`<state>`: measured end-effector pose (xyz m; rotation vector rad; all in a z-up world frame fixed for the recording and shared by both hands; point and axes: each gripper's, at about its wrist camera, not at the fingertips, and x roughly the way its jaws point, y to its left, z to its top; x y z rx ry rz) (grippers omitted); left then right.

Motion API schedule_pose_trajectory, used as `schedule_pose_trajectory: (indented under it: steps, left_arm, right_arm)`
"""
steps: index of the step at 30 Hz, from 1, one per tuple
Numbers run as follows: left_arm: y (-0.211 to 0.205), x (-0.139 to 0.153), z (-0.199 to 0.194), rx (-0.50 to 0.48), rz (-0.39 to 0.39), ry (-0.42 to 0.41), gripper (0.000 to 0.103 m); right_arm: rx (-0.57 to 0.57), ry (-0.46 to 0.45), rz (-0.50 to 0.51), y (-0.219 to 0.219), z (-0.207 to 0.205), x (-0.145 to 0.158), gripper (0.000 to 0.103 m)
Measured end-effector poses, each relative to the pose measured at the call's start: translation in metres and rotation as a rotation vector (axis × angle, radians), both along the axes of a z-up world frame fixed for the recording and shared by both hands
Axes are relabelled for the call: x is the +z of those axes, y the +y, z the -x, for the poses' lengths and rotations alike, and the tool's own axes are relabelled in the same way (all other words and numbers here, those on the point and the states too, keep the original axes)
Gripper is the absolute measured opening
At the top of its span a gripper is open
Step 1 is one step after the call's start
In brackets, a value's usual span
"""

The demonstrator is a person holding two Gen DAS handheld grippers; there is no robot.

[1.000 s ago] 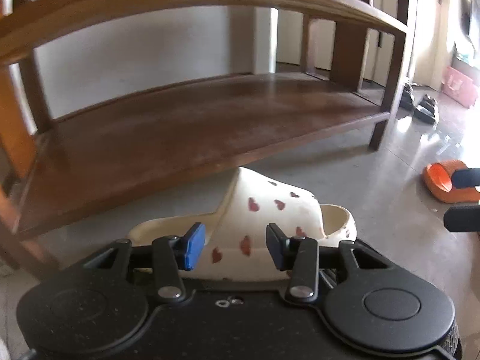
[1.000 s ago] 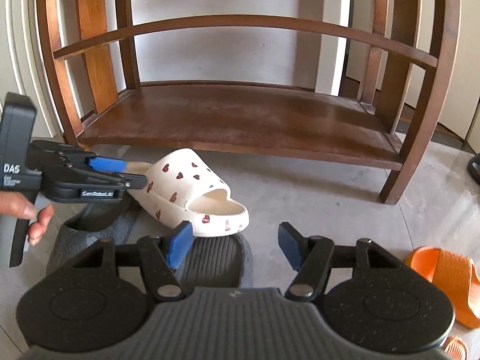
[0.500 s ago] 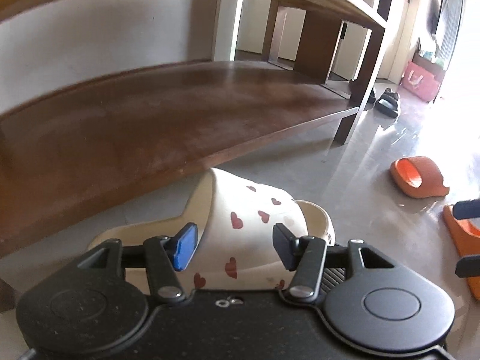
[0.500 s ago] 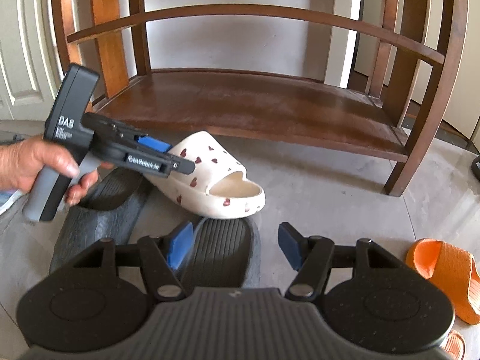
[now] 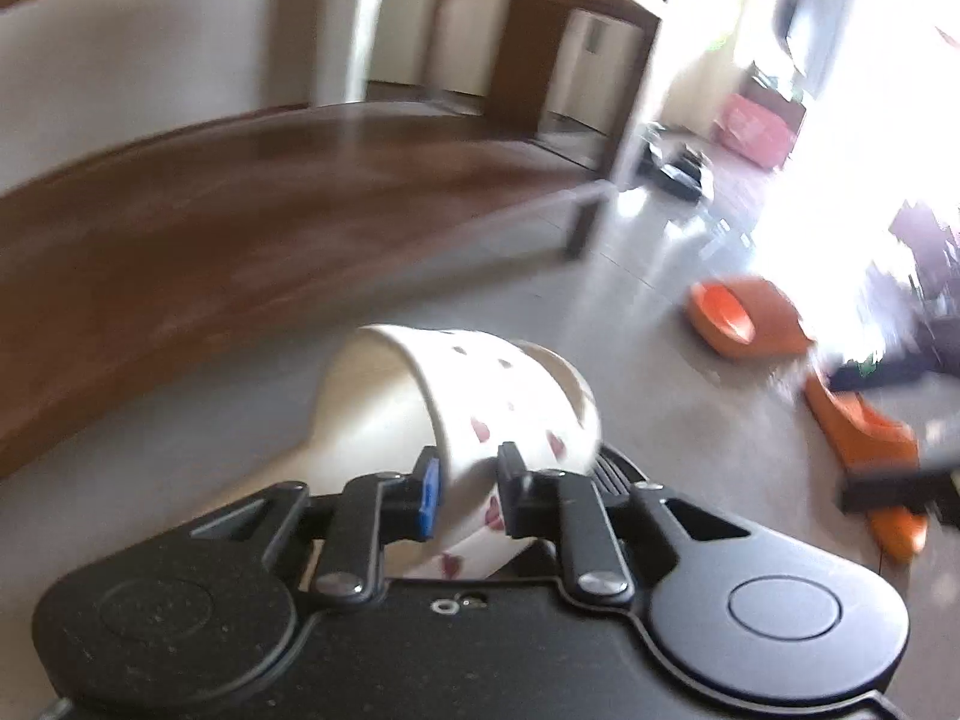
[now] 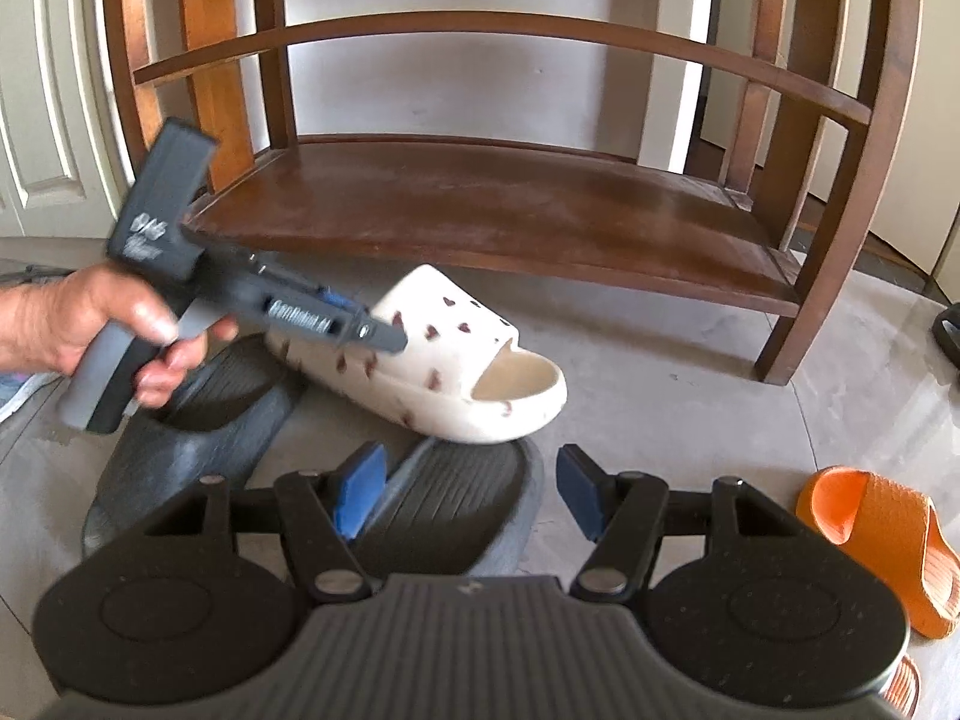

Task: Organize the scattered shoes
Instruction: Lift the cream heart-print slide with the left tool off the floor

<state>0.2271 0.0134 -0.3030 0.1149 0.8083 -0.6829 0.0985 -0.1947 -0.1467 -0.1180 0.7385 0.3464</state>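
Slipper (image 6: pixel 456 354), cream with red hearts, pinched across its strap by the left gripper (image 5: pixel 465 489), fingers (image 5: pixel 427 495) pressed in on the band from both sides; heel end raised, toe end low and close to the dark slipper (image 6: pixel 444 492) beneath, though contact there hard to tell; left view blurred, so likely mid-motion. Right gripper (image 6: pixel 465 489) hovering low over that dark slipper, fingers spread wide, nothing between them. Second dark slipper (image 6: pixel 198 420) just beside, under the hand (image 6: pixel 90 318); orange slipper (image 6: pixel 882 534) well apart on the floor (image 6: pixel 690 396) to the right.

Step in hand, by the look of it: carrying the cream slipper to the low shelf (image 6: pixel 480 210) of the wooden rack (image 6: pixel 828 192). To do it well: lift clear of the dark slipper first, so nothing drags; level the sole before the shelf edge; slide in under the curved rail, toe outward or inward as the pair will sit; set down flat toward one side, leaving room for a mate; release only once the sole rests fully. Strap soft and likely to flex, so no swinging.
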Motion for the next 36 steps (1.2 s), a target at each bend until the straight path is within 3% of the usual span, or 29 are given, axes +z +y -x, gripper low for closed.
schedule_pose_trajectory:
  steps: [3, 8, 24, 27, 31, 34, 36]
  left_arm:
    - [-0.01, -0.002, 0.003, -0.013, -0.008, -0.013, 0.015]
    - [-0.014, -0.004, -0.005, 0.042, 0.024, -0.007, 0.025]
    - [-0.04, -0.016, -0.007, 0.056, -0.012, -0.038, 0.045]
    - [-0.041, -0.018, -0.007, 0.07, 0.01, -0.024, 0.042]
    - [-0.038, -0.014, -0.009, 0.073, 0.054, 0.005, 0.024]
    - [-0.045, -0.007, 0.0, 0.035, 0.034, -0.04, 0.012]
    - [-0.047, -0.003, 0.006, 0.015, 0.031, -0.061, 0.012]
  right_arm:
    - [-0.02, 0.0, 0.0, -0.004, -0.002, -0.001, 0.067]
    - [-0.011, -0.012, 0.049, -0.003, -0.008, -0.006, 0.067]
    - [-0.141, 0.002, 0.098, -0.038, -0.052, -0.031, 0.067]
    - [-0.152, 0.007, 0.109, -0.04, -0.058, -0.034, 0.067]
    - [-0.165, 0.014, 0.115, -0.044, -0.06, -0.037, 0.067]
    - [-0.168, 0.018, 0.121, -0.046, -0.058, -0.038, 0.067]
    - [-0.171, 0.018, 0.126, -0.046, -0.056, -0.038, 0.067]
